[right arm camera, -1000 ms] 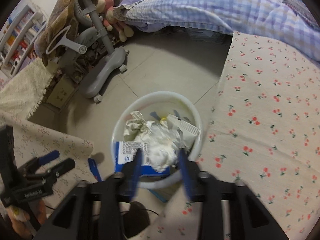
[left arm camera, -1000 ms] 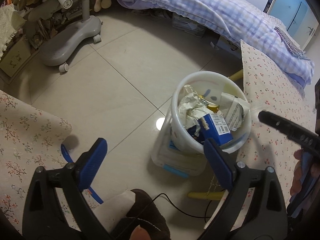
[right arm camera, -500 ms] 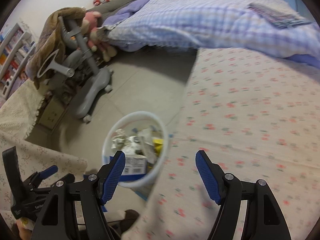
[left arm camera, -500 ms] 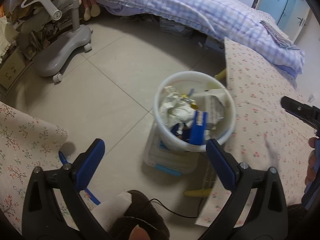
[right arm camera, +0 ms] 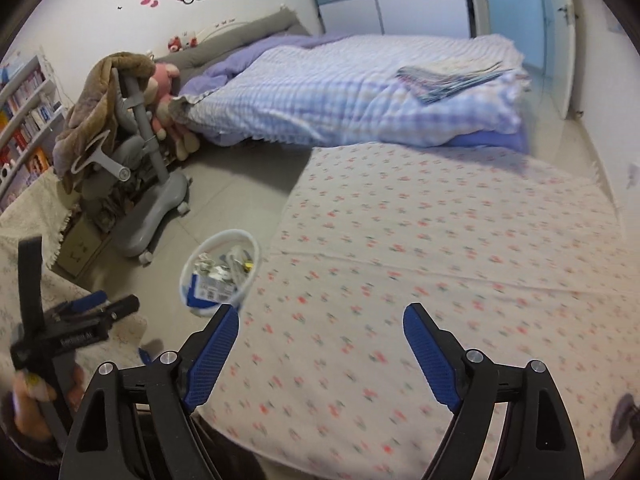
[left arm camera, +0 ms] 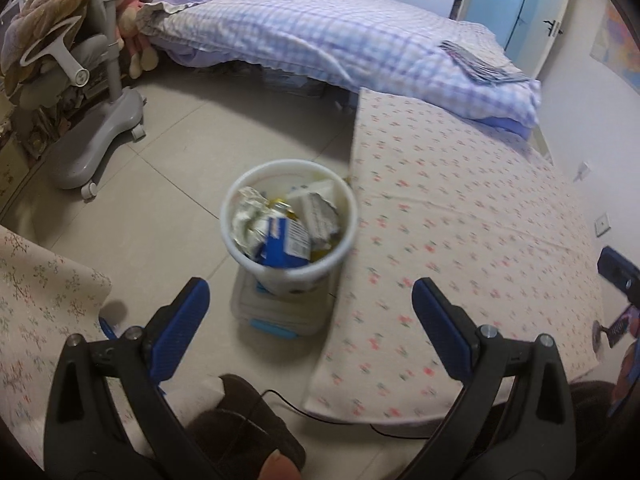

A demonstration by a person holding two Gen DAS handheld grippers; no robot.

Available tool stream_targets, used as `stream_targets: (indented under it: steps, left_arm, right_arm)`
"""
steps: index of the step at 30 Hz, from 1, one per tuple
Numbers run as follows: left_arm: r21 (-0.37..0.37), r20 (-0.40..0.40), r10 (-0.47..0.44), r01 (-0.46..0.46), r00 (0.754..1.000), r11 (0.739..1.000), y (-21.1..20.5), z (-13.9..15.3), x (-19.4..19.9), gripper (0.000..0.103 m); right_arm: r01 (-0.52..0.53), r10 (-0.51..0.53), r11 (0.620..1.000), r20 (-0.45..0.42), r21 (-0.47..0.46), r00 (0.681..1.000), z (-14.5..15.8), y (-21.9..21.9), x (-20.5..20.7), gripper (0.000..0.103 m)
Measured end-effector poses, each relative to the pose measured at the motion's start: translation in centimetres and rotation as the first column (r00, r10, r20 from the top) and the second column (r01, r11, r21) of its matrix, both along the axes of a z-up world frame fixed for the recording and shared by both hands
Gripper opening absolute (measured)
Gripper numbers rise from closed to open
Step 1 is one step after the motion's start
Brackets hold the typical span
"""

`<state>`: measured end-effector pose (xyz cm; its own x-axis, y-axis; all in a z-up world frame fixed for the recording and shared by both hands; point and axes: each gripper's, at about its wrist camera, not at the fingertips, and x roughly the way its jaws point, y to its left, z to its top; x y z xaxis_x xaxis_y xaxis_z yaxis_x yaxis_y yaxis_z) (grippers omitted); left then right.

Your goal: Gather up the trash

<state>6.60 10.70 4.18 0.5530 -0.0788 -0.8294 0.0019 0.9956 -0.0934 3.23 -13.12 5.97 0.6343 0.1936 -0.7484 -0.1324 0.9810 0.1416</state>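
Swinging away from the bin [left arm camera: 289,216] now: my right gripper [right arm camera: 320,344] had its jaws nearly together over the trash a second ago, now they're apart, empty, above the floral table [right arm camera: 440,240]. Bin sits ahead-left of them, full. Left gripper [left arm camera: 308,316], jaws apart, bin just ahead between them. Drop looks done; table shows no trash.

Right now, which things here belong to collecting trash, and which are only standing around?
For the job: white bin, blue carton and crumpled paper inside it.

Just around: bed quilt, grey chair, floral cloth.
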Motion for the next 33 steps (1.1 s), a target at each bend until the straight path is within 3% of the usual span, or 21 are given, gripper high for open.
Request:
stream_targets:
  steps: [2, 6, 11, 21, 33]
  left_arm:
    - [0.006, 0.015, -0.008, 0.008, 1.000, 1.000, -1.1, 0.1, -1.4, 0.101]
    - [0.091, 0.059, 0.001, -0.006, 0.998, 0.996, -3.2, -0.4, -4.0, 0.101]
    - [0.081, 0.059, -0.019, 0.014, 0.998, 0.997, -5.0, -1.9, -6.1, 0.101]
    - [0.114, 0.095, 0.000, -0.011, 0.996, 0.993, -5.9, -3.5, -7.4, 0.101]
    - [0.127, 0.118, -0.010, -0.005, 0.993, 0.992, -6.6, -3.4, -7.7, 0.101]
  right_arm:
    - [0.043, -0.042, 0.999, 0.033, -0.007, 0.999, -0.3, -1.4, -2.4, 0.088]
    - [0.122, -0.119, 0.992, 0.064, -0.038, 0.991, -1.6, -3.1, -5.9, 0.089]
    - [0.210, -0.200, 0.975, 0.121, -0.070, 0.972, -3.9, -4.2, -8.9, 0.097]
    - [0.241, -0.225, 0.967, 0.157, -0.088, 0.962, -5.5, -4.1, -9.1, 0.097]
    - [0.199, -0.187, 0.975, 0.120, -0.097, 0.975, -6.6, -3.2, -9.1, 0.097]
